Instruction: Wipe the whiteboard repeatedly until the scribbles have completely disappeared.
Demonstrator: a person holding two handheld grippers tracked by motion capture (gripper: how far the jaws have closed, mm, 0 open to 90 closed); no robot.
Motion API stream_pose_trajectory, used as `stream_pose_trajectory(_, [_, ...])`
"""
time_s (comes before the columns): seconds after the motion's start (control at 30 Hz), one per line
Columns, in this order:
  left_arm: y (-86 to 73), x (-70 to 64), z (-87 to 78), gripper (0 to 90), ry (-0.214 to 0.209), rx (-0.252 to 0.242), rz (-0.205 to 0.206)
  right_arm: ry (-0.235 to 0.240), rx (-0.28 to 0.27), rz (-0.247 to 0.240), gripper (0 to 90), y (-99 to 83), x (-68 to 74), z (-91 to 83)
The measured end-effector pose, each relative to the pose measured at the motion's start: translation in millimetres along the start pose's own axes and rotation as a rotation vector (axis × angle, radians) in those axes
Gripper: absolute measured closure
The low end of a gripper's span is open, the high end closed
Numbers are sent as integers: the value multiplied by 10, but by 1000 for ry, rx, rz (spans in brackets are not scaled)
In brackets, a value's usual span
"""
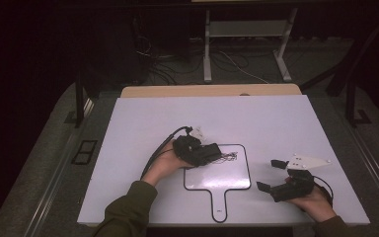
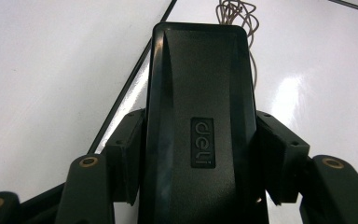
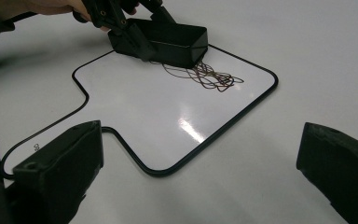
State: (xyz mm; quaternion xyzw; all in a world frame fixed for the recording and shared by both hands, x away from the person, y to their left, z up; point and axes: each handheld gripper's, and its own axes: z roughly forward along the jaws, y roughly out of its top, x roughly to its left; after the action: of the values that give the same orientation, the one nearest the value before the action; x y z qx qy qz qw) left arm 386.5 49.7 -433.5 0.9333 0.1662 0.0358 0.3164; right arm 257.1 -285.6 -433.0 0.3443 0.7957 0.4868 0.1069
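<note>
Work in hand: scribbled brown marker lines (image 3: 205, 74) on a small white paddle-shaped whiteboard with a black rim and a short handle (image 1: 242, 185) are judged to be under wiping with a black rectangular plastic eraser block marked "deli" (image 2: 200, 126).

Left hand-held gripper (image 1: 212, 154): its jaws are clamped on the two long sides of the eraser block, as is seen in the left gripper view.

Eraser position: the block is held at the upper left part of the board, its front end just at the near edge of the scribble; in the right gripper view it (image 3: 177, 39) appears tilted, with the scribble spreading out from under its lower edge (whether the felt face presses on the board cannot be told).

Right hand-held gripper (image 1: 271, 177): its jaws are set wide apart with nothing between them; it is held low over the white worktop (image 1: 143, 123), right of the board and apart from it.

Done so far: the eraser has been gripped and brought to the marks.

Left to do: the scribble is seen largely intact, so most of the wiping is judged to remain.

Board: it lies flat on the worktop, handle toward the person, and is not steadied by either gripper.
</note>
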Motion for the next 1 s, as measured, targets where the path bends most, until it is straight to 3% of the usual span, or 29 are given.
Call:
stream_pose_trajectory(0.43, [84, -15, 72, 394, -16, -6, -5, 1, 2, -2, 0, 0, -1, 3])
stream_pose_trajectory(0.47, [102, -6, 79, 394, -15, 2, 13, 1, 1, -2, 0, 0, -1, 4])
stream_pose_trajectory(0.63, [190, -27, 153, 394, -28, -2, 3, 0, 0, -1, 0, 0, -2, 1])
stream_pose_trajectory(0.77, [280, -21, 213, 394, -33, 7, 33, 0, 1, 1, 0, 0, -1, -1])
stream_pose_trajectory(0.8, [296, -38, 231, 394, -36, 3, 14, 1, 1, 2, 0, 0, -1, -2])
stream_pose_trajectory(0.87, [341, -33, 271, 394, -39, -8, 25, 0, 1, 2, 0, 0, 0, -4])
stream_pose_trajectory(0.9, [356, -56, 285, 394, -43, -6, -1, 0, 0, 3, 0, 0, -1, -5])
stream_pose_trajectory(0.93, [380, -36, 298, 394, -42, 0, 34, 1, 0, 2, 0, 0, -1, -5])
stream_pose_trajectory(1.0, [422, -44, 330, 394, -43, 0, 40, 1, 0, 2, 0, 0, -2, -6])
